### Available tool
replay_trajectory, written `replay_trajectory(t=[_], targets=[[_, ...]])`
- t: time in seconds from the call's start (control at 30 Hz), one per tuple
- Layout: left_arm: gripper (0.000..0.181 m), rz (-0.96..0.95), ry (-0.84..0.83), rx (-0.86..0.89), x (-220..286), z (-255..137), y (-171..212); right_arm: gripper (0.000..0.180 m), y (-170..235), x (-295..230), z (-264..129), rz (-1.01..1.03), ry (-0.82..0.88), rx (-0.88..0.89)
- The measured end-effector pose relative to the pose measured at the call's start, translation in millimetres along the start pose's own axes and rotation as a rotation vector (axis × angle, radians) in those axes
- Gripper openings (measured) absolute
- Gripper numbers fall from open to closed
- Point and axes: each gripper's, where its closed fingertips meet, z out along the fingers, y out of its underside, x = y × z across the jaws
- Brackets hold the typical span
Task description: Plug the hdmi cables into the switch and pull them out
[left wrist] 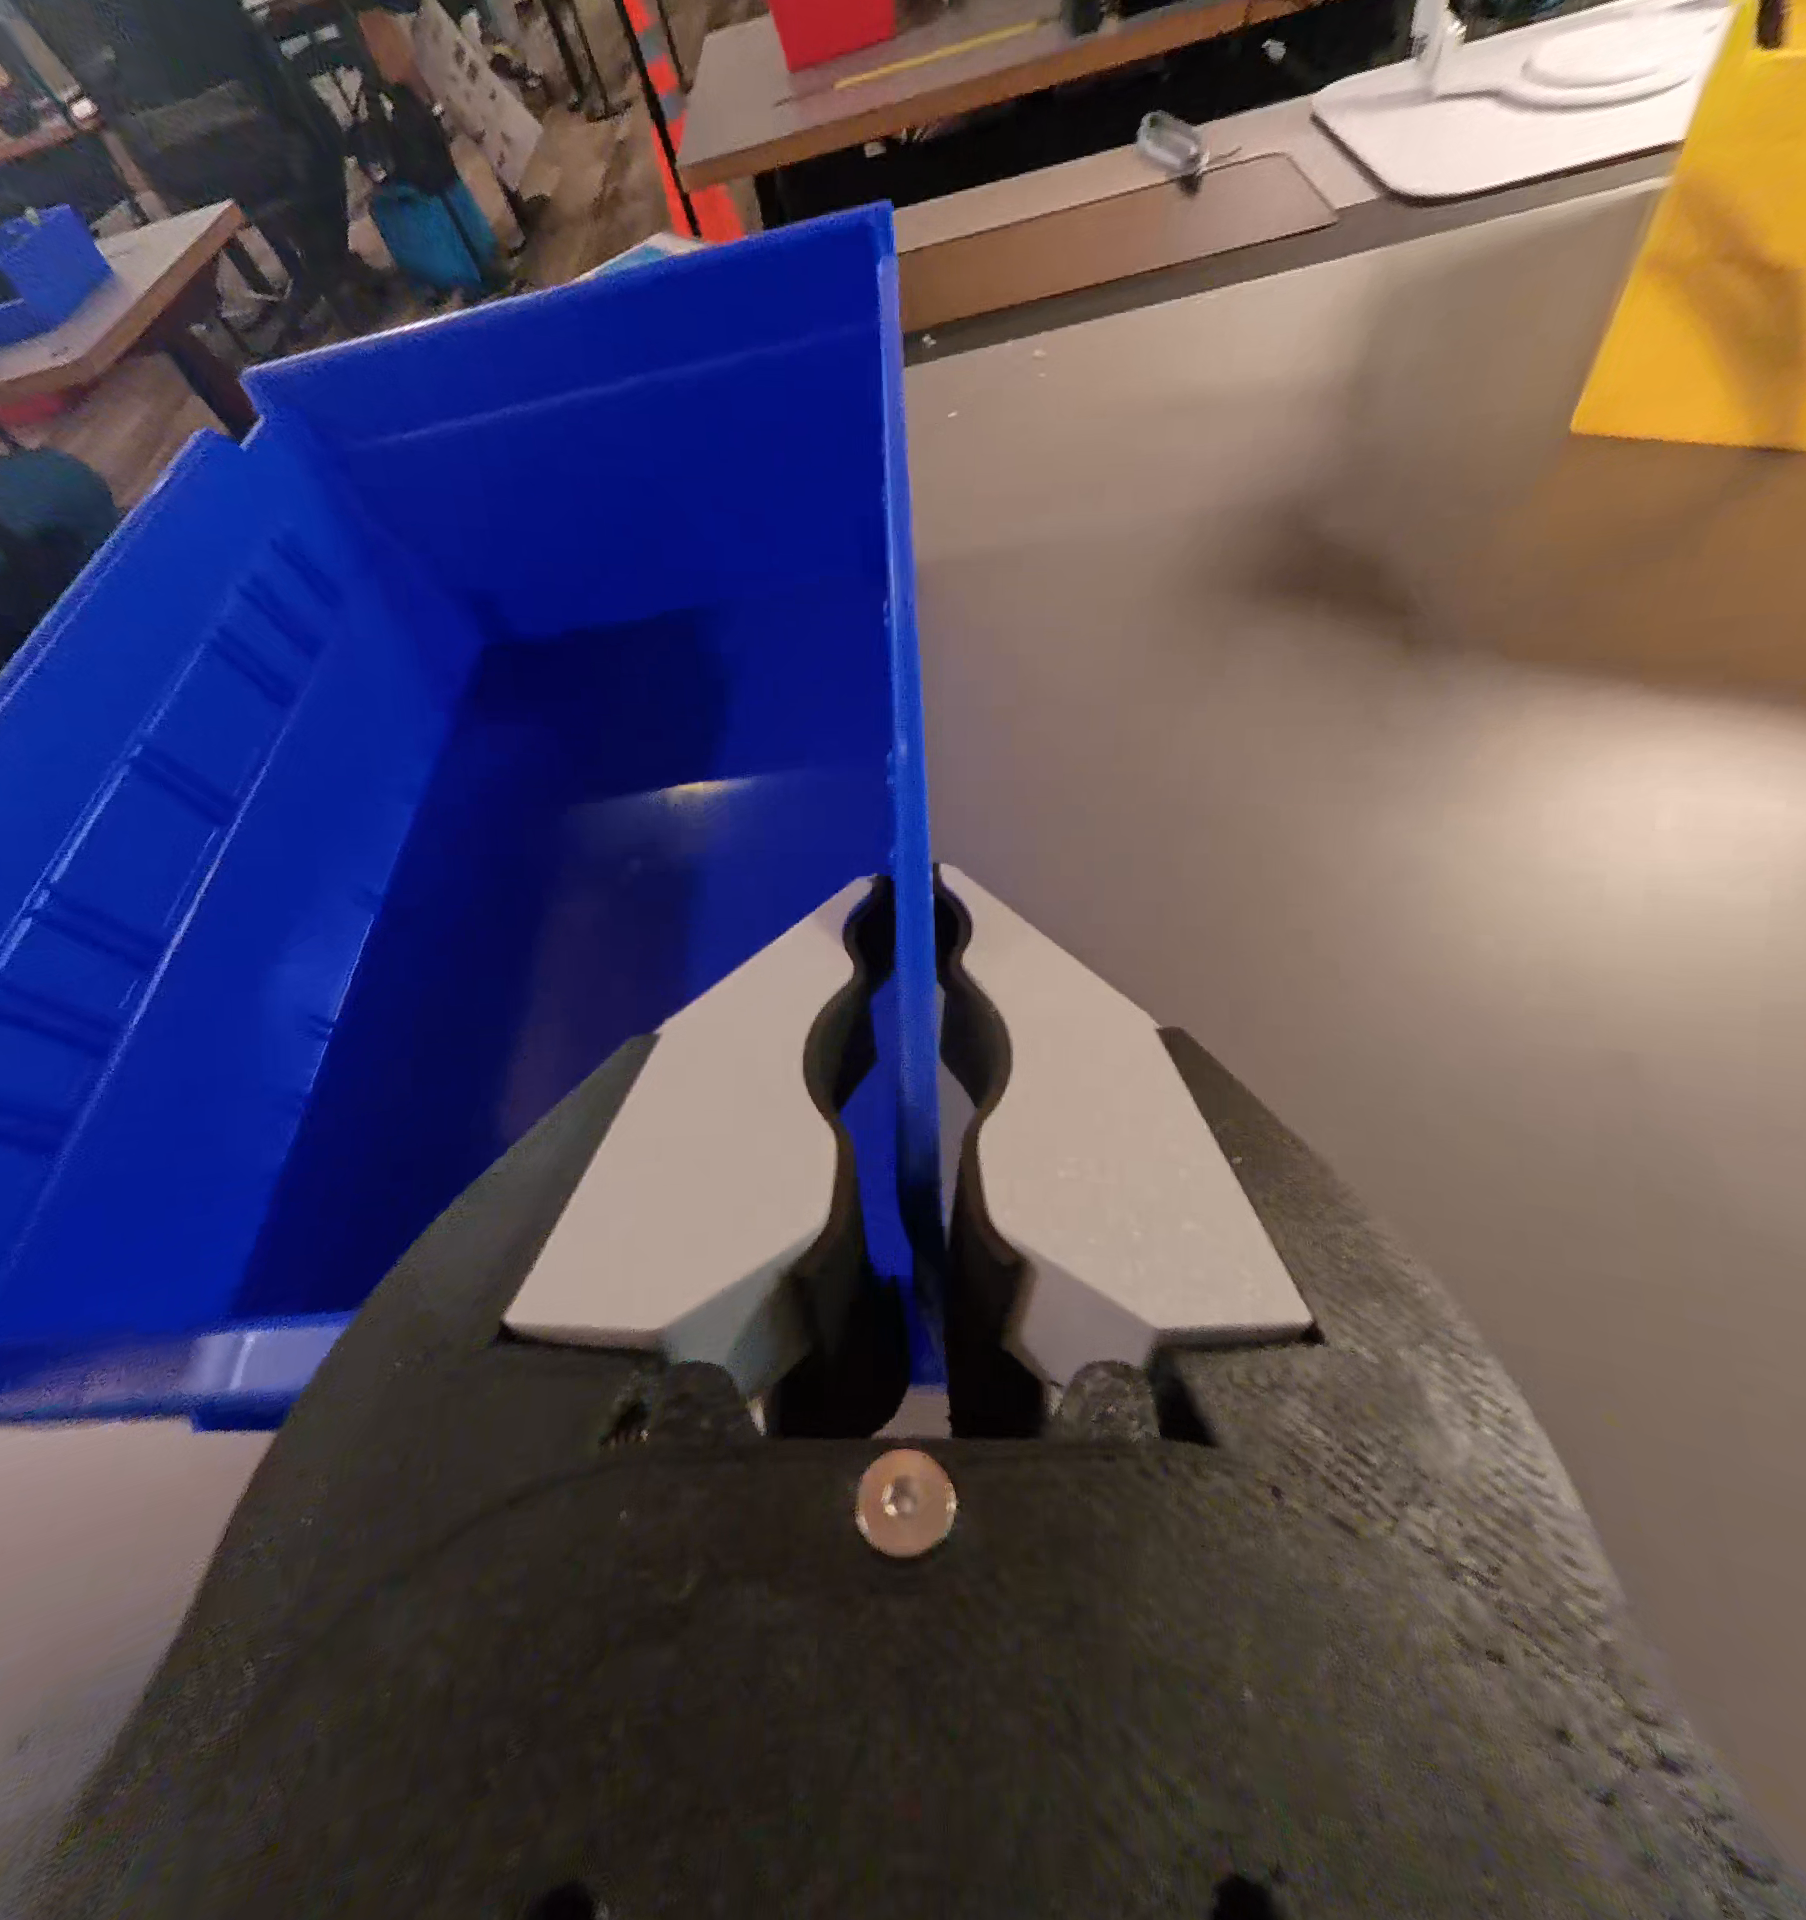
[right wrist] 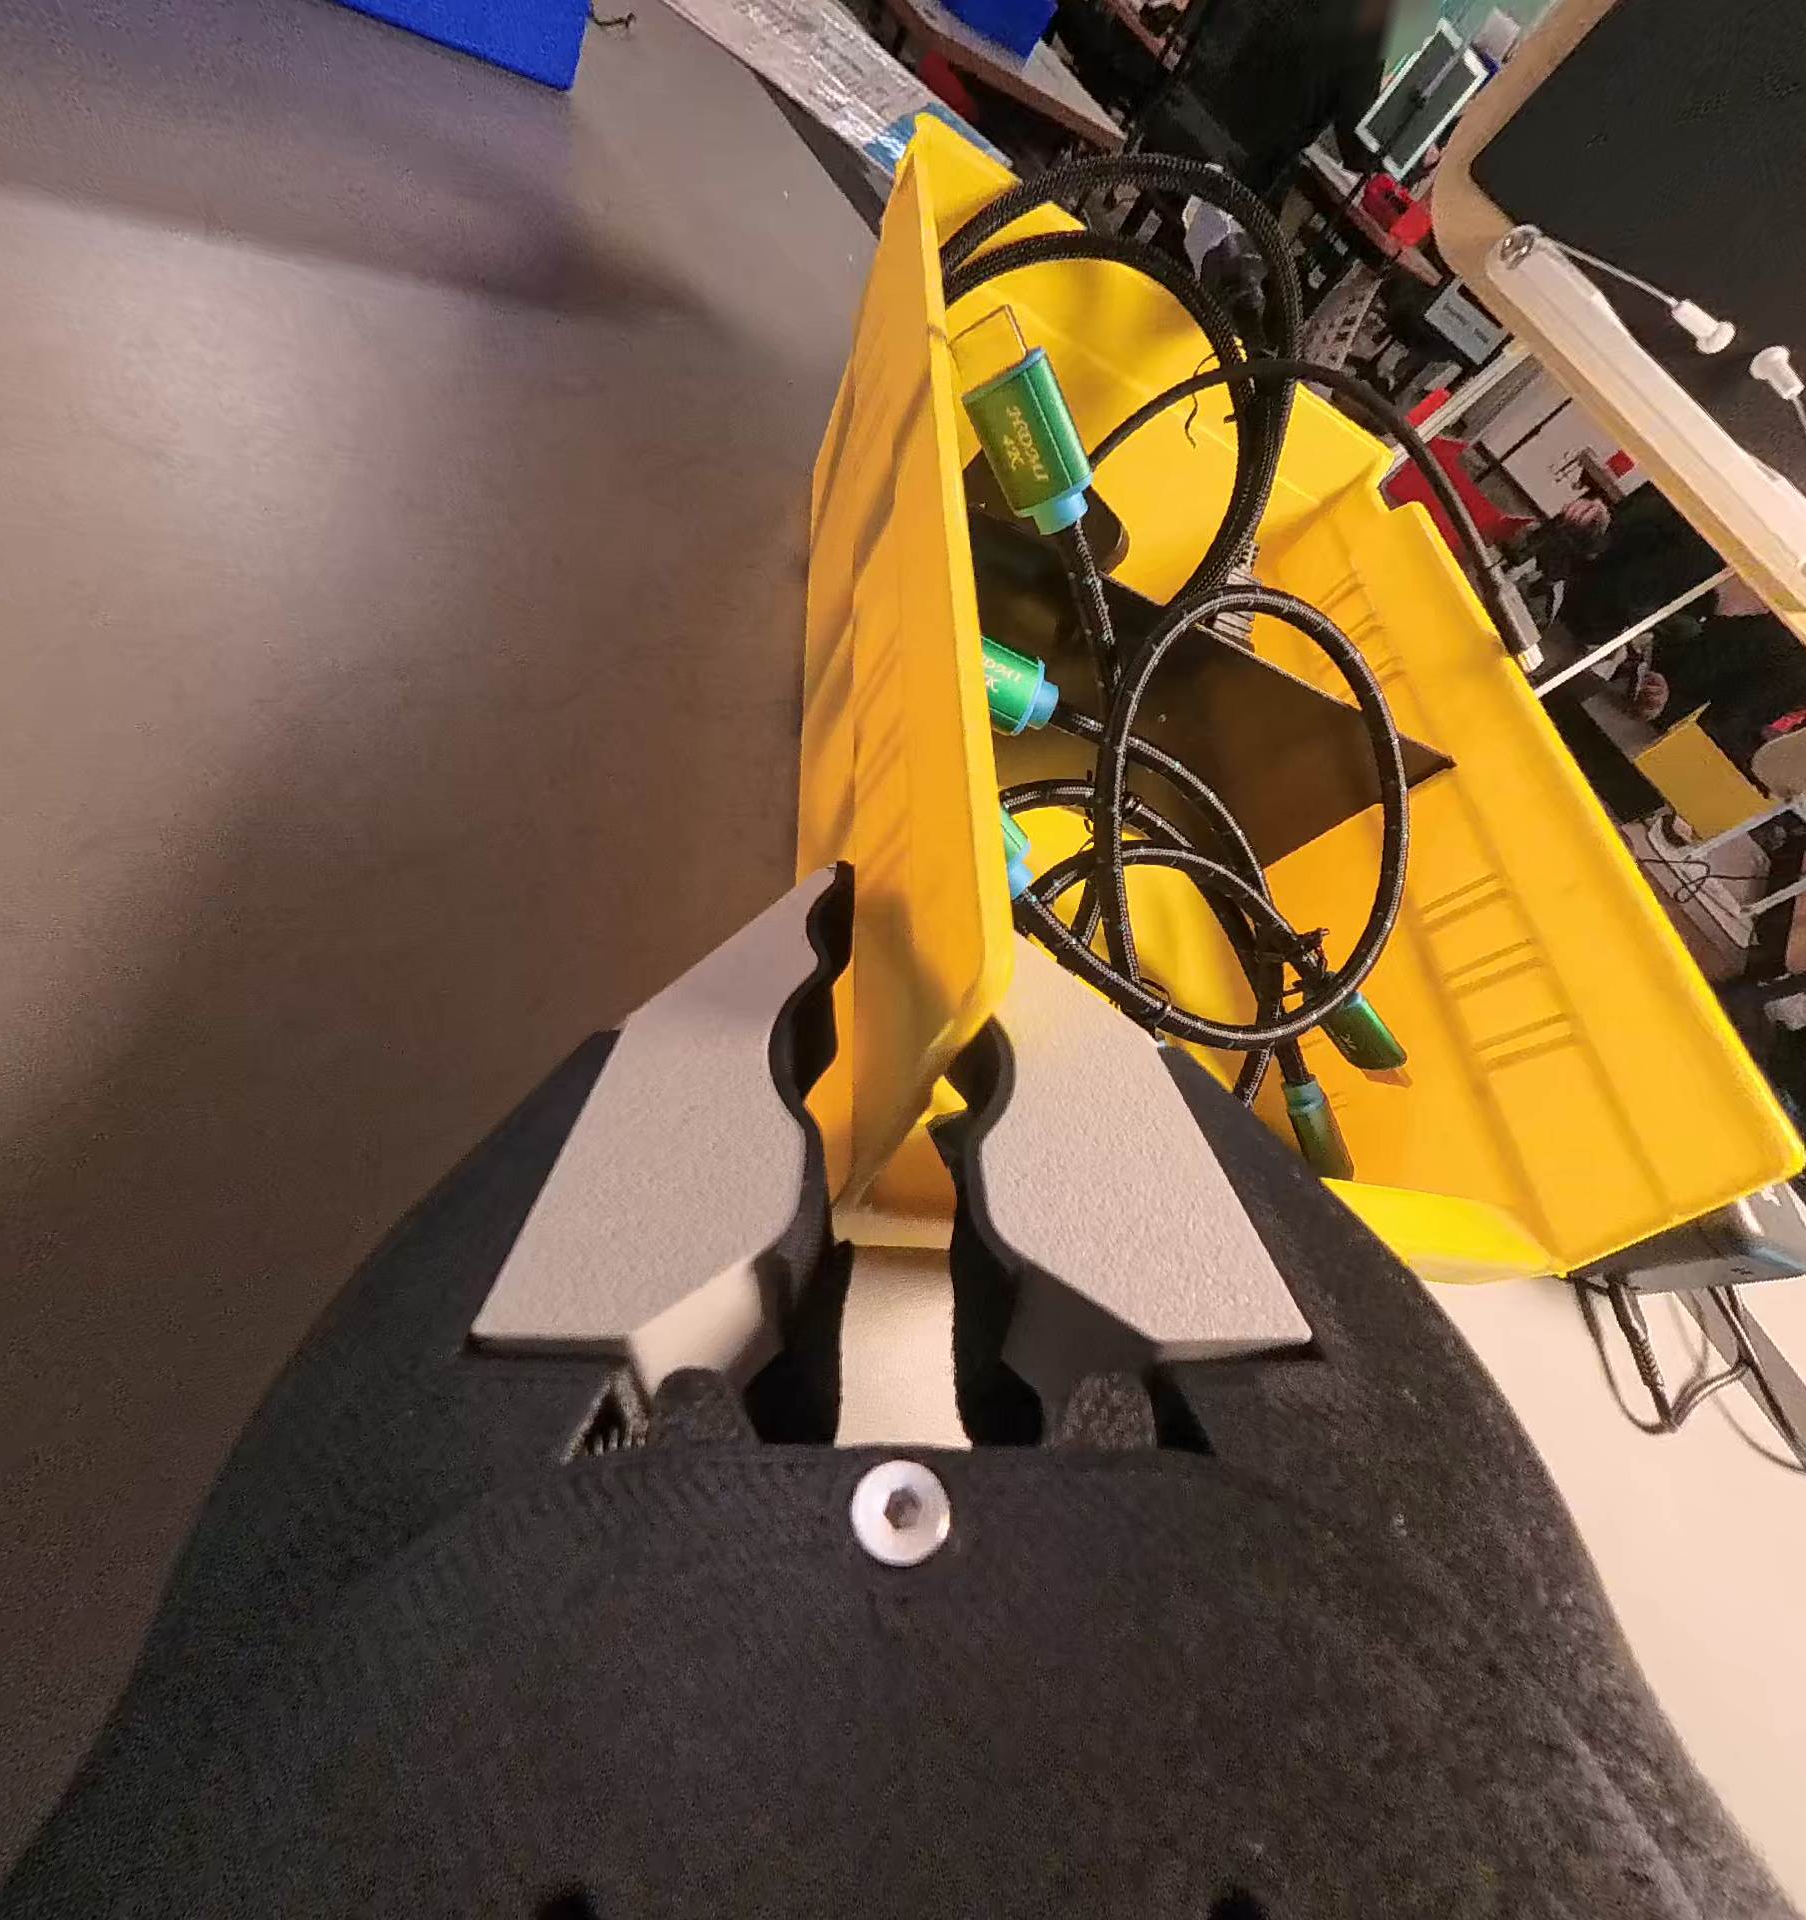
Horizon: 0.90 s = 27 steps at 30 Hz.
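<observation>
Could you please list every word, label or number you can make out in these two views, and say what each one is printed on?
Upper green metal HDMI plug in the yellow plastic bin: pale printed lettering, which I do not quote.
Second green HDMI plug below it: lettering half hidden by the bin wall.
Blue plastic bin: no writing.

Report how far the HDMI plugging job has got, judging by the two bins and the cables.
Done: nothing plugged. The braided black HDMI cables with green plugs lie loose in the yellow plastic bin, over a flat black box, possibly the switch.
In hand: the right gripper clamps that bin's side wall; the left gripper clamps the wall of the empty blue plastic bin.
Left: all plugging and unplugging.
</observation>
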Motion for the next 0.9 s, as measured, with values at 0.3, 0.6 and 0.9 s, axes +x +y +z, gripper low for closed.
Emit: replay_trajectory(t=[0.3, 0.6, 0.9], targets=[[0.004, 0.094, 0.244, 0.007, 33.6, -42.9, 11.5, 0.015, 1.4, 2.7, -0.7, 0.012, -0.002, 0.017], [0.004, 0.247, 0.718, 0.049, 83.9, -116.4, 35.4, 0.013, 4.8, 9.8, -3.1, 0.018, -0.058, 0.073], [0.004, 0.376, 1.247, 0.048, 138.3, -184.4, 57.9, 0.006, 1.9, 7.5, -11.6, 0.072, -0.271, 0.198]])
